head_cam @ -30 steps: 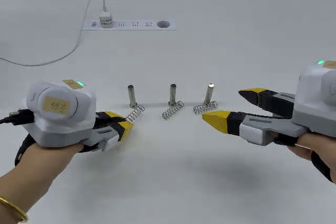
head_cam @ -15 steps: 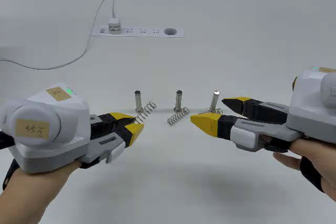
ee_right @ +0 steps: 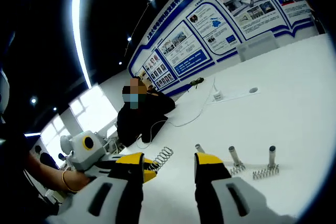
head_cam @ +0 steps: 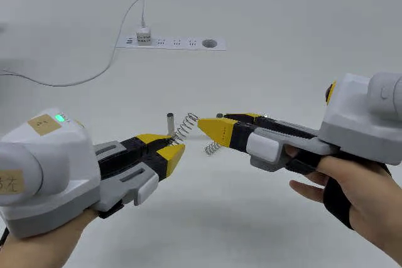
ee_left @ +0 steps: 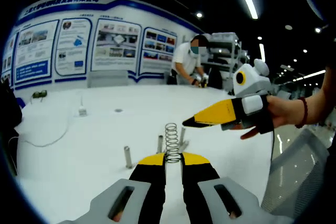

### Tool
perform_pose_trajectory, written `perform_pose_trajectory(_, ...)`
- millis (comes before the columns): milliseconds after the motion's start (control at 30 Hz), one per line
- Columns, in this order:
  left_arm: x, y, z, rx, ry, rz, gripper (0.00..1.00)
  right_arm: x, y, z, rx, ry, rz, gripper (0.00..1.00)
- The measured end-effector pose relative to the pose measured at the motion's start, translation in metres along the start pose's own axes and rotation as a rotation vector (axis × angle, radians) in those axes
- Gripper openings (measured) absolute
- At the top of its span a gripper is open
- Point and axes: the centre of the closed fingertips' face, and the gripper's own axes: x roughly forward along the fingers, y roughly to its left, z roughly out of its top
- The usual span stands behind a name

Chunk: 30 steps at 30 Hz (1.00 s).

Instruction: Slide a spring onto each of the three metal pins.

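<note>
My left gripper (head_cam: 173, 145) is shut on the lower end of a coil spring (head_cam: 186, 125), which sticks up and forward above the table. In the left gripper view the spring (ee_left: 171, 141) stands upright between the yellow tips of that gripper (ee_left: 172, 158). My right gripper (head_cam: 211, 121) is open, and its tips are close to the spring's free end. Three metal pins (ee_left: 160, 143) stand in a row on the white table. The right gripper view shows the pins (ee_right: 233, 156), two loose springs (ee_right: 265, 173) at their bases, and the held spring (ee_right: 160, 158) beside the right gripper (ee_right: 170, 162).
A white power strip (head_cam: 173, 42) with a plugged charger and a cable (head_cam: 94, 76) lies at the back of the table (head_cam: 282, 61). One loose spring (head_cam: 212, 148) lies under the right gripper. People sit at the far end of the room (ee_left: 189, 61).
The left gripper has closed on the left spring and lifted it off the table. The right gripper has moved left, over the pins, toward the spring. The head camera has tilted.
</note>
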Motion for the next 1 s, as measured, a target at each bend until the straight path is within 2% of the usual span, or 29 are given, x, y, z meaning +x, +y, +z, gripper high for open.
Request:
perform_pose_trajectory(133,-0.002,-0.005,0.004,-0.022,-0.042,-0.008,0.1,0.003,0.004,-0.001,0.037,-0.001,0.016,0.34)
perform_pose_trajectory(433,-0.003,-0.012,0.008,-0.022,-0.08,-0.023,0.1,0.008,0.011,-0.006,0.111,0.003,0.05,0.25)
perform_pose_trajectory(667,-0.004,-0.018,0.012,-0.007,-0.093,-0.042,0.1,0.009,0.017,-0.006,0.183,-0.009,0.088,0.18)
perform_pose_trajectory(833,-0.005,-0.02,0.013,0.027,-0.09,-0.045,0.1,0.01,0.023,-0.006,0.207,-0.009,0.118,0.13)
perform_pose_trajectory(1000,-0.006,-0.018,0.014,0.054,-0.084,-0.041,0.1,0.011,0.025,-0.005,0.219,-0.011,0.135,0.12)
